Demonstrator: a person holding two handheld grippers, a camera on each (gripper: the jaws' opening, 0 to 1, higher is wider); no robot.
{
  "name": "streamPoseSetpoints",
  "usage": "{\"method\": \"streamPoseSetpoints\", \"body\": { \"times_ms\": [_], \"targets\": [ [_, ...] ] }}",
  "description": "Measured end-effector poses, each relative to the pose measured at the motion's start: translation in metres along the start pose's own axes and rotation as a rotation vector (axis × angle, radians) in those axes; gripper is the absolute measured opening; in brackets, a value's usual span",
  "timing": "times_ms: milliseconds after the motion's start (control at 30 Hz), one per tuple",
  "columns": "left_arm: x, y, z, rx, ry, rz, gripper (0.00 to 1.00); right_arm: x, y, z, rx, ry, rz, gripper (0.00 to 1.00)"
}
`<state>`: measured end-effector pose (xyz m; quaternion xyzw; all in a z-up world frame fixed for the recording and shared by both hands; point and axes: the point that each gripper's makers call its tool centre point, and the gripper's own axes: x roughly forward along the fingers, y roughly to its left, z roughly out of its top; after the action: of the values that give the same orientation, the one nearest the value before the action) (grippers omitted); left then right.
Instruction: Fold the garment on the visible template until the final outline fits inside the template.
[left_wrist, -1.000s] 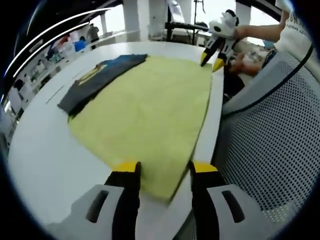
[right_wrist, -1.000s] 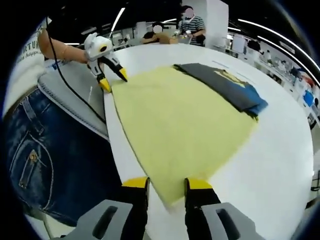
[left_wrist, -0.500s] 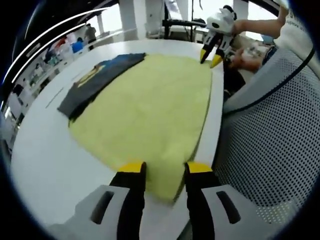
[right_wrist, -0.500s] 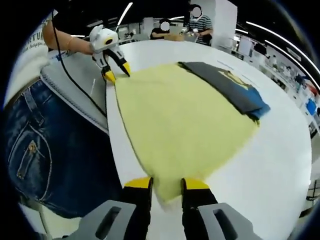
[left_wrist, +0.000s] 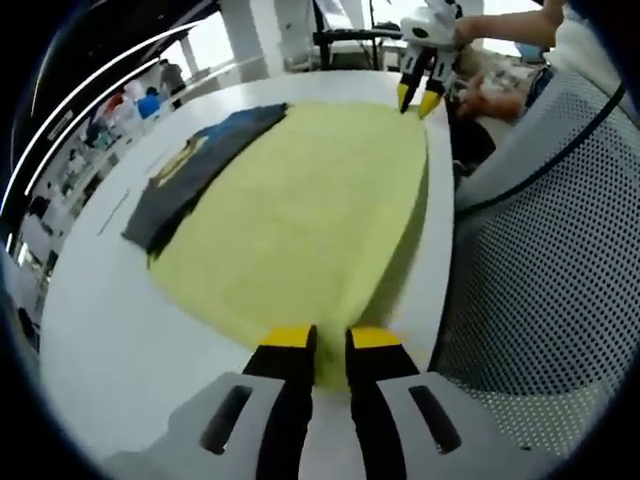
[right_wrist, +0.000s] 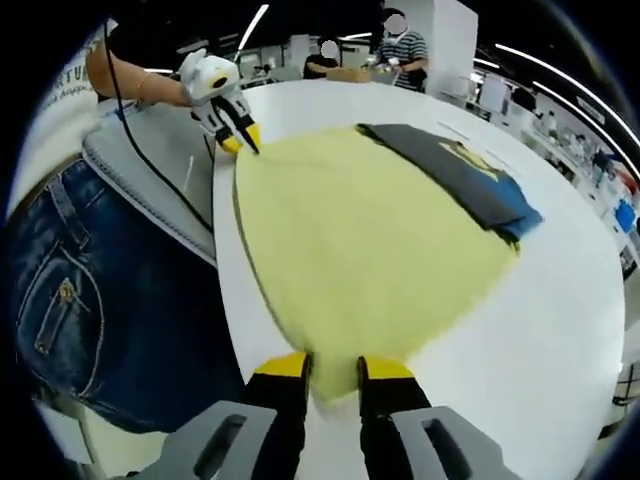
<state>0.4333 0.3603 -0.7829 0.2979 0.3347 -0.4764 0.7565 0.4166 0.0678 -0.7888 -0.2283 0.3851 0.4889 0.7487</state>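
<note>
Both grippers have narrowed their fingers onto near corners of the flat pale-yellow cloth garment (left_wrist: 310, 200).

Left gripper (left_wrist: 328, 338) and right gripper (right_wrist: 334, 367) each pinch its table-edge hem; it stretches away across the white table (right_wrist: 560, 330) toward a folded dark-grey printed shirt (right_wrist: 455, 170).

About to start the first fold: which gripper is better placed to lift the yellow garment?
Neither clearly: left gripper and right gripper each pinch a near corner of the yellow garment, so lift both together.
</note>
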Motion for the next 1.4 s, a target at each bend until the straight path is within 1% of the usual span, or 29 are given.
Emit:
{"method": "streamPoseSetpoints", "body": {
  "times_ms": [67, 167, 233, 300, 467, 567, 667, 833, 1000, 1100, 1200, 1400],
  "targets": [
    [-0.001, 0.000, 0.000, -0.007, -0.003, -0.001, 0.09, 0.000, 0.001, 0.000, -0.003, 0.000, 0.005, 0.21],
    [-0.001, 0.003, -0.001, -0.040, -0.010, 0.004, 0.10, 0.000, 0.000, 0.000, -0.016, 0.006, -0.003, 0.20],
    [-0.001, 0.002, -0.001, -0.051, -0.012, 0.004, 0.10, 0.000, 0.000, 0.000, -0.044, 0.015, -0.001, 0.20],
    [0.000, 0.002, -0.001, -0.057, -0.013, 0.005, 0.10, 0.000, 0.000, -0.002, -0.094, 0.029, -0.006, 0.19],
    [0.000, 0.002, -0.001, -0.076, -0.011, 0.004, 0.10, 0.000, 0.002, -0.002, -0.098, 0.027, 0.014, 0.21],
    [0.001, 0.002, -0.001, -0.057, -0.008, 0.006, 0.09, 0.000, 0.001, -0.002, -0.112, 0.031, 0.014, 0.21],
    [0.002, 0.002, -0.001, -0.060, -0.006, 0.003, 0.07, 0.000, 0.000, -0.002, -0.107, 0.028, 0.009, 0.20],
    [0.002, 0.000, -0.001, -0.063, -0.004, -0.004, 0.05, 0.000, -0.007, -0.002, -0.092, 0.028, -0.020, 0.09],
    [0.002, 0.000, -0.001, -0.068, -0.003, -0.002, 0.03, 0.000, -0.011, -0.001, -0.087, 0.028, -0.036, 0.03],
    [0.003, -0.001, -0.002, -0.083, 0.000, -0.005, 0.02, 0.000, -0.012, 0.000, -0.079, 0.025, -0.038, 0.01],
    [0.002, -0.001, -0.001, -0.098, 0.002, -0.005, 0.00, 0.000, -0.013, 0.000, -0.052, 0.017, -0.039, 0.00],
    [-0.001, -0.004, -0.003, -0.098, 0.002, -0.002, 0.00, -0.001, -0.008, -0.001, -0.024, 0.015, -0.023, 0.00]
  ]
}}
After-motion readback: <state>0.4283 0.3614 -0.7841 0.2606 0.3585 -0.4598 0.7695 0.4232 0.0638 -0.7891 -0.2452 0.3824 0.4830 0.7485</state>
